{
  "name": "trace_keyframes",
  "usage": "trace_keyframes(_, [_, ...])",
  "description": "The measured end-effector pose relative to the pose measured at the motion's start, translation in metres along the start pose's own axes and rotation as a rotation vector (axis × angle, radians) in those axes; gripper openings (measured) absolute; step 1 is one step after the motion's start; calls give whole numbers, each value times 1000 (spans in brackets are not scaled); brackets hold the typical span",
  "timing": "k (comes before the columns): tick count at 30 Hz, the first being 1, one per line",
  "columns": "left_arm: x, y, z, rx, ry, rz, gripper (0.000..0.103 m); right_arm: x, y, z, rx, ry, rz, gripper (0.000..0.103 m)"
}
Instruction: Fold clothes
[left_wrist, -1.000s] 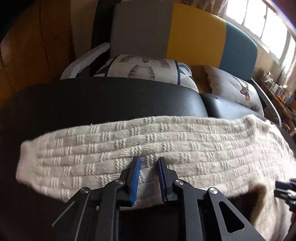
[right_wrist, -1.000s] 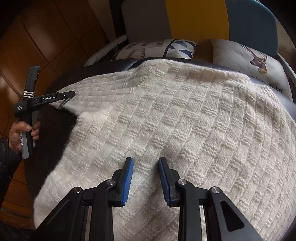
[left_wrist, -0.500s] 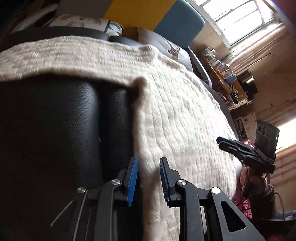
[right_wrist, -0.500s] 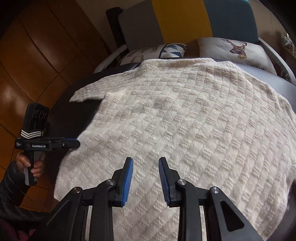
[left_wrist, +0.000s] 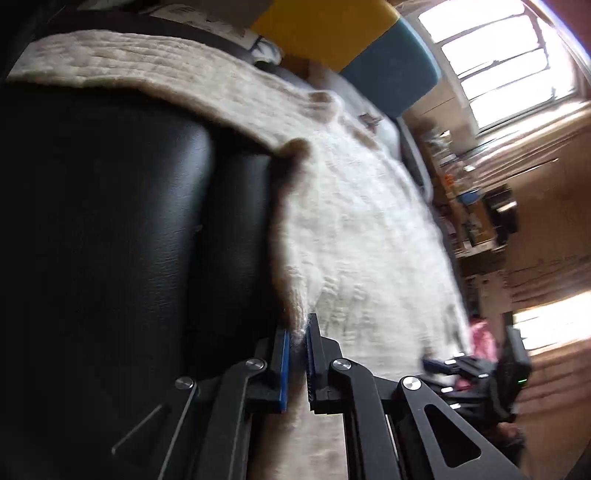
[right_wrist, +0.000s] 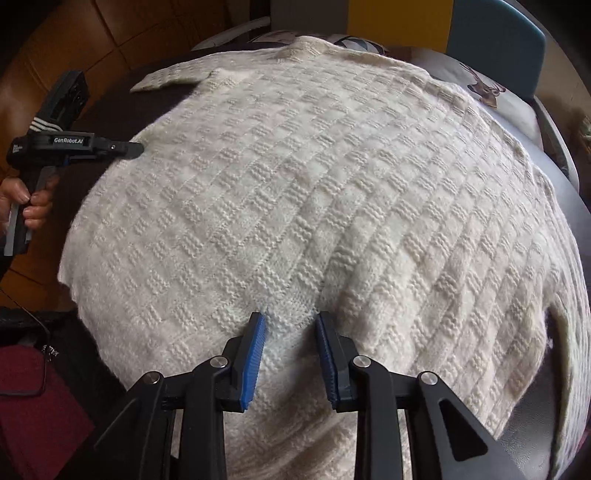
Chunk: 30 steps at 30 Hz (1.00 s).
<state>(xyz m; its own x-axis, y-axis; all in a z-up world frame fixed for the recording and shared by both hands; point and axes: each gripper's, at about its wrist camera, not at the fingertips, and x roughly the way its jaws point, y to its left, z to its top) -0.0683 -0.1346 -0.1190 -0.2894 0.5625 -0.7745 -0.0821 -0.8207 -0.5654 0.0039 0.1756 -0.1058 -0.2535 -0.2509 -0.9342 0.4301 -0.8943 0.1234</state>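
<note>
A cream knitted sweater (right_wrist: 314, 184) lies spread flat on a black leather sofa seat (left_wrist: 110, 221). My left gripper (left_wrist: 297, 328) is shut on the sweater's (left_wrist: 362, 229) side edge below the sleeve, with knit pinched between the blue pads. In the right wrist view the same left gripper (right_wrist: 135, 148) reaches in from the left, held by a hand (right_wrist: 33, 199). My right gripper (right_wrist: 290, 321) stands open over the lower middle of the sweater, its tips down on the knit and its pads apart. It also shows, blurred, in the left wrist view as the right gripper (left_wrist: 432, 363).
Patterned cushions (right_wrist: 484, 88) lean against the grey, yellow and teal backrest (left_wrist: 391, 74). A cluttered shelf (left_wrist: 469, 206) stands under a bright window (left_wrist: 509, 55). Dark red cloth (right_wrist: 33, 421) lies at the lower left. Brown wood panels (right_wrist: 74, 44) lie beyond the sofa's left end.
My left gripper swung from the sleeve to the sweater's side edge and shut on it. My right gripper moved across the sweater and down onto it, still open.
</note>
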Motion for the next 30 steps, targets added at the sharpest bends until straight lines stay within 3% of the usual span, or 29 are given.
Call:
trace_keyframes(4, [5,-19,-11,130,-19,111,10,-2,-1,0,14,-15,1,30])
trace_keyframes(7, [3,-16,-7,64,19,33,10,-5,-4,-3,27,-38,14,30])
trace_keyframes(9, [-10,-25,-3,65,-42,11,10,-7,-13,-6,77,-65,53,30])
trace_keyframes(11, [-24,-32,5,49,-115,-63,10,-10,-19,-9,113,-90,77,30])
trace_keyframes(13, [-23,-40,17,34,-142,-134,21,-12,-23,-13,127,-111,90,30])
trace_keyframes(15, [-3,-54,27,53,-135,-73,23,-15,-27,-18,140,-133,103,30])
trace_keyframes(18, [45,-58,33,79,-13,69,21,-16,-28,-24,183,-173,140,30])
trace_keyframes(19, [46,-60,32,89,-15,93,15,-18,-31,-27,207,-183,159,30])
trace_keyframes(22, [49,-65,30,121,-24,160,15,-21,-36,-25,275,-224,183,30])
trace_keyframes(25, [34,-91,53,194,-102,92,17,-33,-48,-25,323,-276,180,30])
trace_keyframes(27, [37,-106,81,231,-131,116,20,-38,-62,-20,354,-310,183,30])
trace_keyframes(30, [55,-121,128,257,-153,137,20,-38,-78,-7,373,-321,121,30])
